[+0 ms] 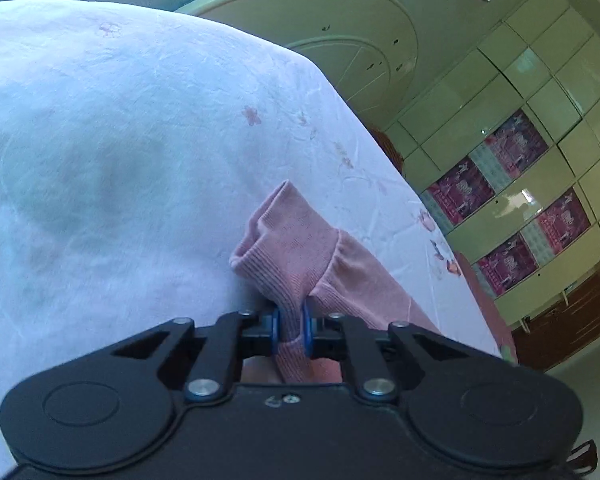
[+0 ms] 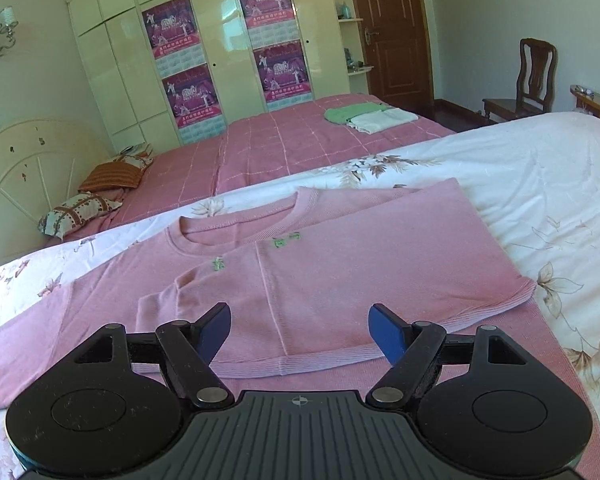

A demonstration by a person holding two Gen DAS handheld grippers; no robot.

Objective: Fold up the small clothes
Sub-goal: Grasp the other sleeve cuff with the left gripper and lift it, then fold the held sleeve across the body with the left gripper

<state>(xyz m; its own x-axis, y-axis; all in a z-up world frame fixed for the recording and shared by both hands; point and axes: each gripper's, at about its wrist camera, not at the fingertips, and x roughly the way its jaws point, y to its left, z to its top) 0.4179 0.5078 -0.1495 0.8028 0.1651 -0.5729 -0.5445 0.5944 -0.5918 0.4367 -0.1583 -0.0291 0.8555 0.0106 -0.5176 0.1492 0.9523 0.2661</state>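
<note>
Left gripper [image 1: 291,330] clamped on ribbed cuff [image 1: 278,256] of pink sweater [image 2: 320,264]. Right gripper [image 2: 300,330] jaws apart, nothing between, above folded sweater lying on near floral quilt [image 2: 540,184].

Both grippers, left [image 1: 291,330] and right [image 2: 300,334], are built of black linkages, silver pivot screws and blue finger pads [image 2: 388,334].

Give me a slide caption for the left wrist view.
Left gripper, jaws shut on the ribbed cuff of a pink knit sweater sleeve, over a white floral bedspread.
</note>
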